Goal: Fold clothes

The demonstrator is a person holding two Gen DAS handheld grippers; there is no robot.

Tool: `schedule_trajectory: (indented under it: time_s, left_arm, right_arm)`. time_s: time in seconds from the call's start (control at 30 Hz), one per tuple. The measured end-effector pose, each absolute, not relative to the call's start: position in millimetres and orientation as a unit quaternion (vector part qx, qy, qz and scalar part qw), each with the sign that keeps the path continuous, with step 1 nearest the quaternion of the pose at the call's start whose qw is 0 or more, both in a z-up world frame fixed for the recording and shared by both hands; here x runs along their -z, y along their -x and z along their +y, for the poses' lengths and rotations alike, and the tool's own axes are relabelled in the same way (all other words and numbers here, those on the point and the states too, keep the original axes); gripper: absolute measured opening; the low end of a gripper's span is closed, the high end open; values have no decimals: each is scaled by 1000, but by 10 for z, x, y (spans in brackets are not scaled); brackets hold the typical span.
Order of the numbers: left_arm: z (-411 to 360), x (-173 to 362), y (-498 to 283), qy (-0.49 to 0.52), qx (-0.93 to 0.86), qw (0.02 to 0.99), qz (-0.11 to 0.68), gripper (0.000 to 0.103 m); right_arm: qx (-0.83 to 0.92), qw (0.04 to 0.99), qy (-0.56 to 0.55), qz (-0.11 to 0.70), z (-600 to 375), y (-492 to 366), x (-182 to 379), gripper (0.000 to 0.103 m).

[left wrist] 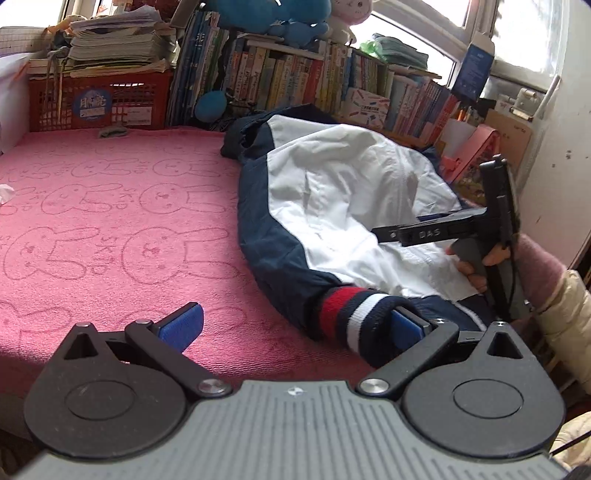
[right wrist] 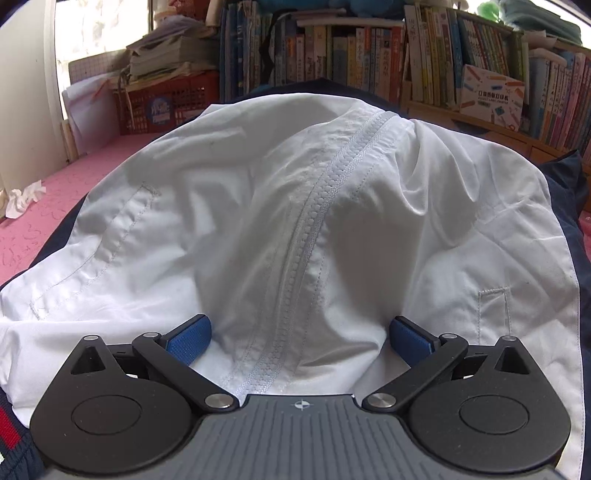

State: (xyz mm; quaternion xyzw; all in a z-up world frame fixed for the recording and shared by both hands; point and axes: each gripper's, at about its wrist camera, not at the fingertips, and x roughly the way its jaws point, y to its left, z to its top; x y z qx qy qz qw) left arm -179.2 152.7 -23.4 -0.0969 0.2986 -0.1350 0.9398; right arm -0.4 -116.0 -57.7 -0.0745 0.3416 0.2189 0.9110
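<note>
Striped cuff [left wrist: 354, 317], rumpled white-navy jacket [left wrist: 343, 192], zipped.

Pink bunny-print blanket [left wrist: 110, 229] covers the surface. Red plastic crate [left wrist: 99, 103] at its far edge, paper stack [left wrist: 118, 40] on top. Books [left wrist: 295, 77] line the back edge, blue plush [left wrist: 273, 14] and white plush [left wrist: 347, 14] above them. Crumpled tissue [right wrist: 24, 201] near the left edge.

Left wrist view: low over pink bed [left wrist: 110, 206], facing far bookshelf [left wrist: 295, 77]. Right wrist view: close above white jacket [right wrist: 295, 206], same bookshelf beyond.
</note>
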Motion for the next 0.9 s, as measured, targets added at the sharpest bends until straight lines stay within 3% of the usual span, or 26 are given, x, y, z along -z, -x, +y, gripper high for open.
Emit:
schedule_trajectory:
  time_s: [0.17,0.33,0.67,0.9]
  left_arm:
    - [1639,-140,1757,145,172,947,230,103]
    - [1791,-333,984,177,144,953,197,103]
    - [1060,-363,-1207,110,112,961,229,103]
    - [599,155,-2060,15,33,944,328,103]
  right_arm:
    - [-219,911,73,342,-1165,-4,575,103]
    - [-218,911,72,342,-1152,-6,578,103]
    - [-215,913,69,341,-1168,1,583,103]
    - [-214,913,66,340,-1172,8,588,103]
